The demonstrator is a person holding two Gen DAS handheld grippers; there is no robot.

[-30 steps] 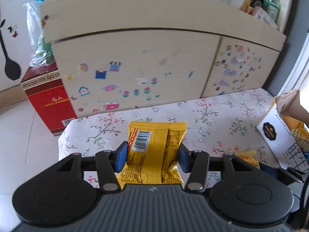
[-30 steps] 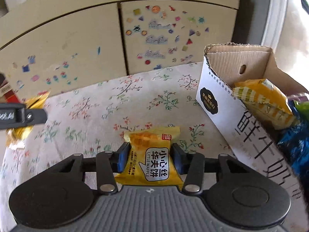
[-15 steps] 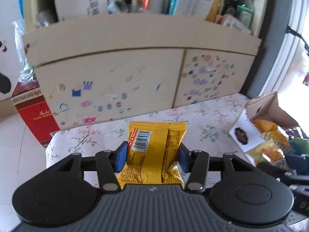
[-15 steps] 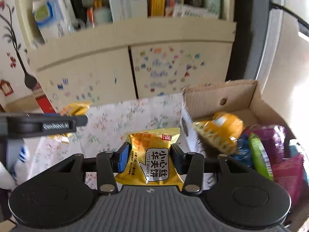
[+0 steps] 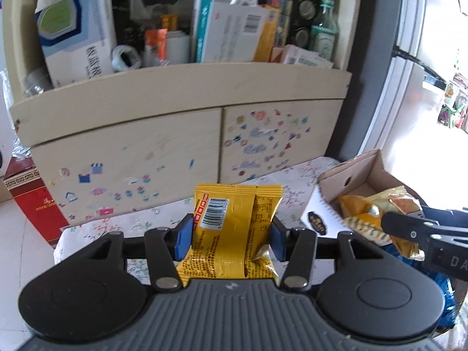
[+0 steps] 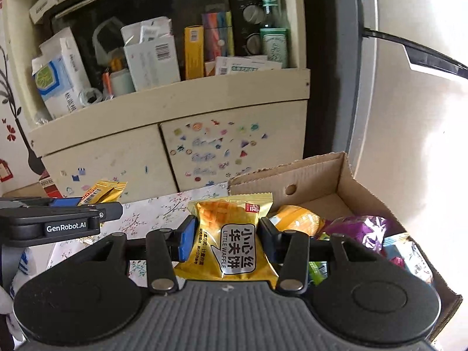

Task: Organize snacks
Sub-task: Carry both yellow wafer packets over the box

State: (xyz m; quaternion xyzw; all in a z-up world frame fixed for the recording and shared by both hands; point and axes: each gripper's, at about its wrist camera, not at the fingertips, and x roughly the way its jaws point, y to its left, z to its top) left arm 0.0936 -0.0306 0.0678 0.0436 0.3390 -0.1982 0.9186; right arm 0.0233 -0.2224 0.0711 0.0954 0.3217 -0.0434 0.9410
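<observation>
Overhead, both tongs (image 5: 231,235) (image 6: 225,241) each around a yellow packet (image 5: 234,234) (image 6: 234,242), box rim (image 6: 348,169) near.

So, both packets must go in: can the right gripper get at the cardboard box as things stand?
Probably yes. The right gripper, shut on its waffle packet, hangs beside the cardboard box; the top is open, nothing between.
</observation>
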